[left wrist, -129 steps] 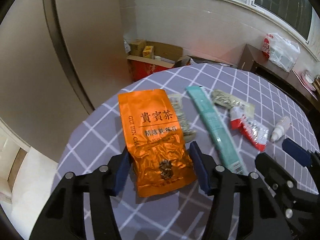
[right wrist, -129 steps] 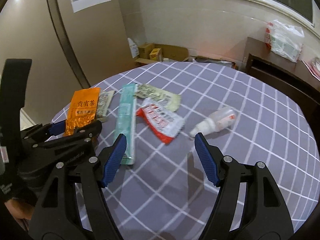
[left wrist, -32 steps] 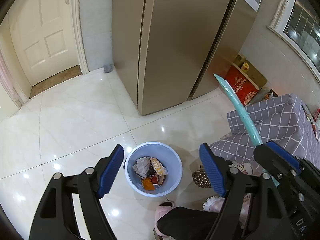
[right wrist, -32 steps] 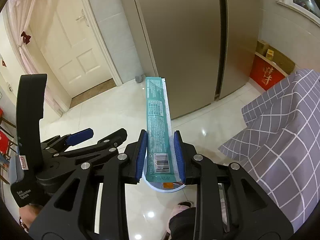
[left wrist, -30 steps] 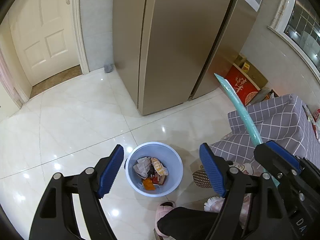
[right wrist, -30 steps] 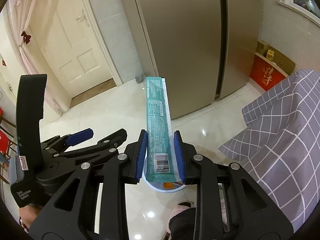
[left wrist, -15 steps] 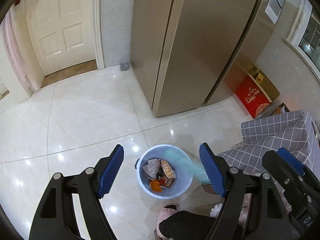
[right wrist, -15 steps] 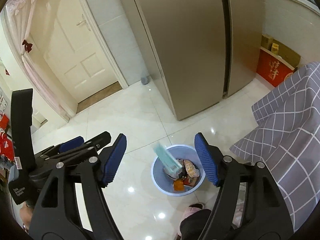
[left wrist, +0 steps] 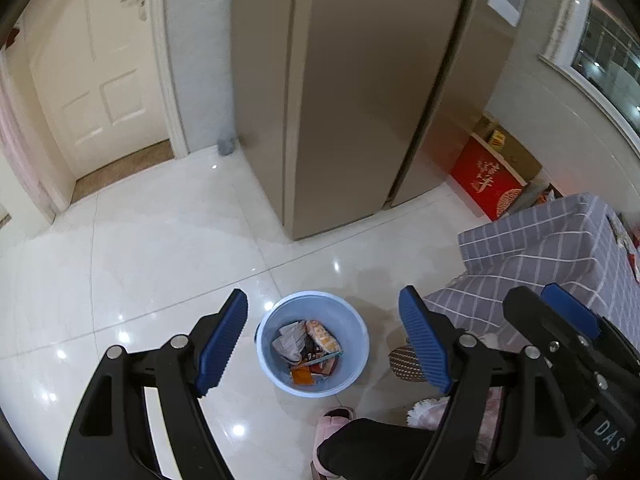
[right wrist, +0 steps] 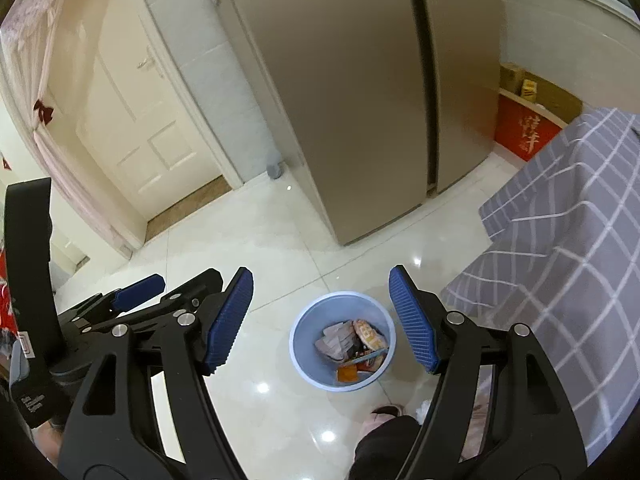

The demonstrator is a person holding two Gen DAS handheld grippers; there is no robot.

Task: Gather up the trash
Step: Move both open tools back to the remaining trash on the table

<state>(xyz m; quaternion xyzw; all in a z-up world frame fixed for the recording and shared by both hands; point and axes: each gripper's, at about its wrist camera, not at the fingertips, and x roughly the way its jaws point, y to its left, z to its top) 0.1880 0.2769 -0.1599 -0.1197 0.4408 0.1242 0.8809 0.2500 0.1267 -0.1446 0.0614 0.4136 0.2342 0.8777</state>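
1. A second ago the right gripper (right wrist: 320,316) was clenched on the long teal packet; now its jaws stand wide with nothing between them, and the teal packet (right wrist: 370,355) lies inside the blue bin (right wrist: 298,344), slanted across the other trash near the bin's right wall.
2. The left gripper (left wrist: 322,344) is released as before, jaws spread and empty, hanging over the same bin (left wrist: 266,354); the teal packet (left wrist: 326,358) shows there as a thin slanted strip.
3. Going left to right on the floor: a cream panelled door (right wrist: 132,120) with a pink curtain (right wrist: 60,128) beside it stands at the far left; a gold-brown refrigerator (right wrist: 352,92) rises in the middle; a red box (right wrist: 524,136) sits against the wall further right.
4. At the right edge, a grey checked tablecloth (right wrist: 568,232) hangs from the table down toward the floor, near the bin but not touching it.
5. Below the bin, a person's dark trouser leg (left wrist: 372,444) and pink slipper (left wrist: 330,424) stand just beside its near rim; a brown patterned slipper (left wrist: 404,364) lies to the bin's right.
6. The bin is pale blue, round and open-topped, holding crumpled wrappers (right wrist: 340,340), an orange pouch (right wrist: 347,374) and the teal packet on top.
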